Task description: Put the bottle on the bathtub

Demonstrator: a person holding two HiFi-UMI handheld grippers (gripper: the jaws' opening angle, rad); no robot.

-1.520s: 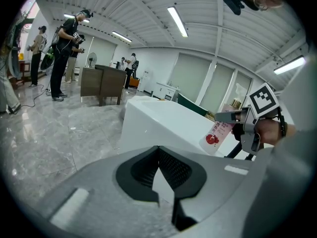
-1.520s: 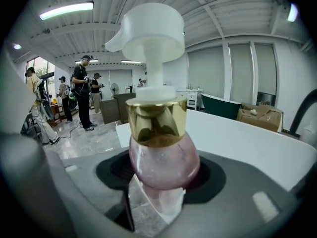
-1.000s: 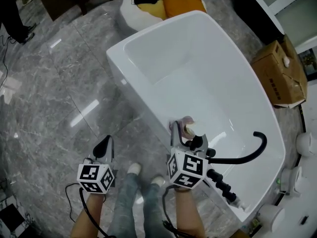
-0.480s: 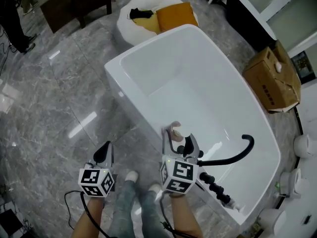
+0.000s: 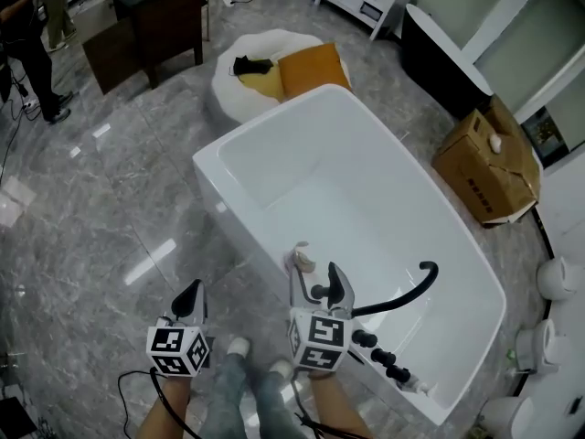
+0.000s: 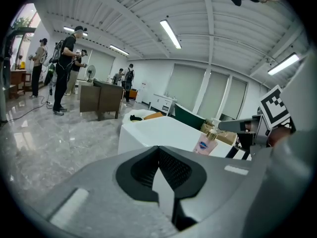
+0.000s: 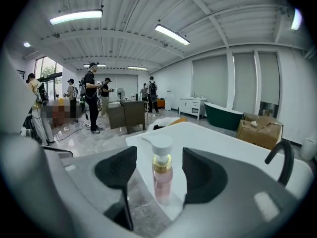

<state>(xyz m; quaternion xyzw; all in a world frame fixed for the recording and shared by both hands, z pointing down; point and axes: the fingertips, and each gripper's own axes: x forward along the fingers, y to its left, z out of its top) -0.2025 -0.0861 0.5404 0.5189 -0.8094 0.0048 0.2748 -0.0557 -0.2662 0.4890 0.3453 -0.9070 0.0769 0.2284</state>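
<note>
The bottle (image 7: pixel 162 175) is a small pump bottle with pink liquid under a gold collar and a white pump head. I judge it light, stiff-walled and smooth enough to slip. It also looks top-heavy on its narrow base, so a nudge could tip it off the bathtub (image 5: pixel 212 176). The place to take hold is the plain body below the collar, not the pump, which would likely give or turn.

It stands upright on the bathtub's near rim, on the long side closest to me. My right gripper (image 5: pixel 315 280) is at that same rim with its fingers (image 7: pixel 117 168) spread wide, one on either side of the bottle. A gap shows on both sides, so they touch nothing. The bottle sits between the pads and slightly beyond them. My left gripper (image 5: pixel 191 297) hangs outside the bathtub, over the floor, its fingers pressed together on nothing.
</note>
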